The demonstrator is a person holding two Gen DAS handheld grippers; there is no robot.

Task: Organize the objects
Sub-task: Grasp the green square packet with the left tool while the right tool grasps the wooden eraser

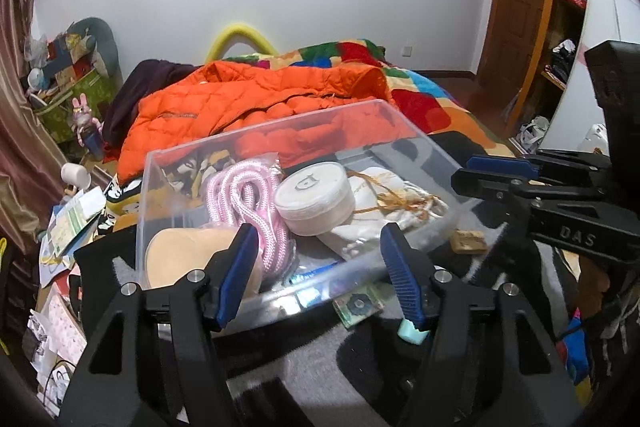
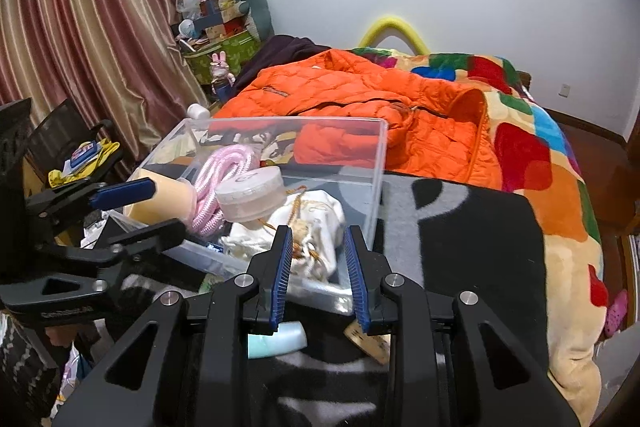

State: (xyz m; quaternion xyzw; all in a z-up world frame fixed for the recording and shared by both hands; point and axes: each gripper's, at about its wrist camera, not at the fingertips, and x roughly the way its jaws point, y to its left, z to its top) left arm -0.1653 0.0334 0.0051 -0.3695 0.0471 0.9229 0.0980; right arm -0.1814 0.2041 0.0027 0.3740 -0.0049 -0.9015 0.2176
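A clear plastic bin [image 1: 256,155] sits on the bed, on a black and grey blanket [image 2: 460,227], already holding a pink rope [image 1: 248,195], a round white container [image 1: 316,197], a tan pouch [image 1: 188,255] and a white drawstring bag [image 2: 316,223]. Both claws hang at the bin's near edge and neither carries anything, so the step in hand looks like the gap between 1 drop and the next pick.

The left claw [image 1: 320,267] stands with its jaws apart, empty, over the near wall of the bin. The right claw [image 2: 316,267] has its jaws closer together but with a clear gap, nothing between the pads; it sits over the bin's near right corner.

3 loose items lie on the blanket just outside the near wall: a mint-green tube [image 2: 276,341], a small wooden tag [image 2: 370,345] and a flat green packet [image 1: 358,305]. The tube is under the right claw, the tag just right of it.

The next move likely calls for lowering 1 claw onto the tube or tag, widening the right jaws first, then lifting over the wall. The soft blanket may let thin items sink, making the pinch awkward.
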